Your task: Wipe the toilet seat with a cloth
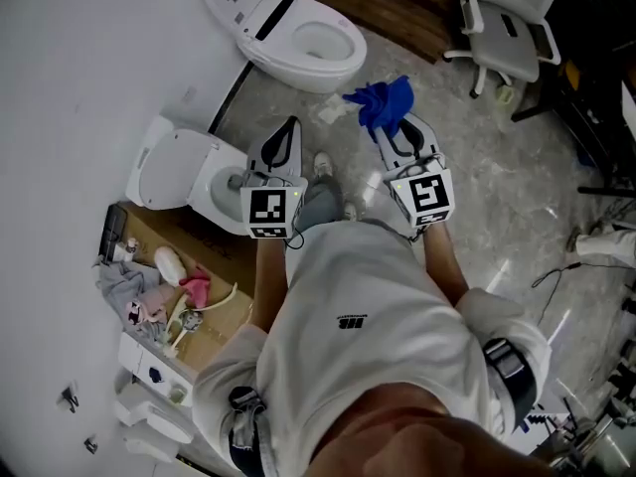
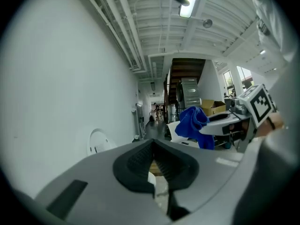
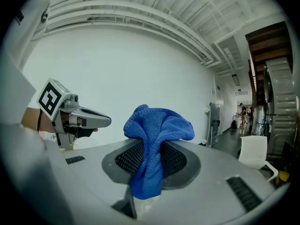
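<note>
Two white toilets stand by the wall in the head view. The nearer toilet (image 1: 189,175) has its lid up, just left of my left gripper (image 1: 289,127). The farther toilet (image 1: 298,38) lies ahead, with its seat showing. My left gripper (image 2: 153,146) is shut with nothing between its jaws. My right gripper (image 1: 390,122) is shut on a blue cloth (image 1: 383,102), which bunches above the jaws (image 3: 157,130). Both grippers are held in the air side by side, clear of either toilet. From the left gripper view, the cloth (image 2: 193,123) hangs off the right gripper.
A cardboard box (image 1: 214,261) of rags and small items sits at the lower left by the wall. A white office chair (image 1: 512,18) stands at the upper right, beside a dark wooden platform (image 1: 397,3). The person's shoes (image 1: 323,164) are on the grey floor between the grippers.
</note>
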